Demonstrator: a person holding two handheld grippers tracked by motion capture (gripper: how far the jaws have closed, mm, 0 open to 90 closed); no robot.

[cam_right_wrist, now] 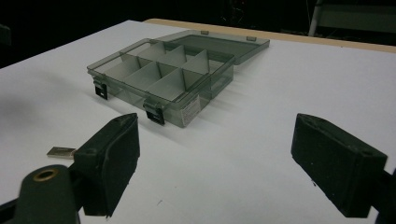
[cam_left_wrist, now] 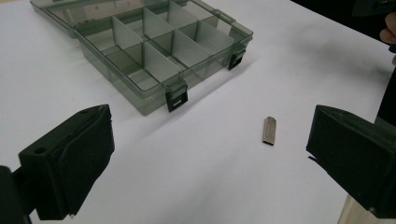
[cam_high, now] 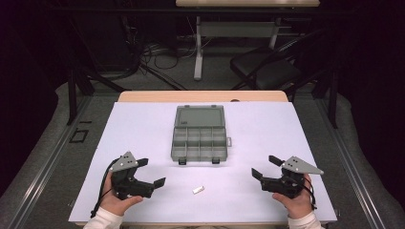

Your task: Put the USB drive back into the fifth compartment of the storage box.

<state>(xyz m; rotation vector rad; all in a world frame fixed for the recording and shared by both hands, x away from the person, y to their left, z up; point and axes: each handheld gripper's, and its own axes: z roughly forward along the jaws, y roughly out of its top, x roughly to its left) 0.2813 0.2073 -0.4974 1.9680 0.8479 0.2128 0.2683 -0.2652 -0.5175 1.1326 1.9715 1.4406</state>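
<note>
Left gripper [cam_high: 152,172], right gripper [cam_high: 264,166]: jaws spread, empty. Small metal piece [cam_high: 198,189] lies between them, near open compartment box [cam_high: 199,133].

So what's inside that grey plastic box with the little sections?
The compartment box lies open and its sections look empty; the far corners sit behind dividers. The small metal piece lies outside, on the table.

Sleeves: white cuffs are worn.
left gripper [cam_high: 150,172]: black, topped by a grey three-cornered plate.
right gripper [cam_high: 262,167]: black, likewise plated; black cable trailed.
</note>
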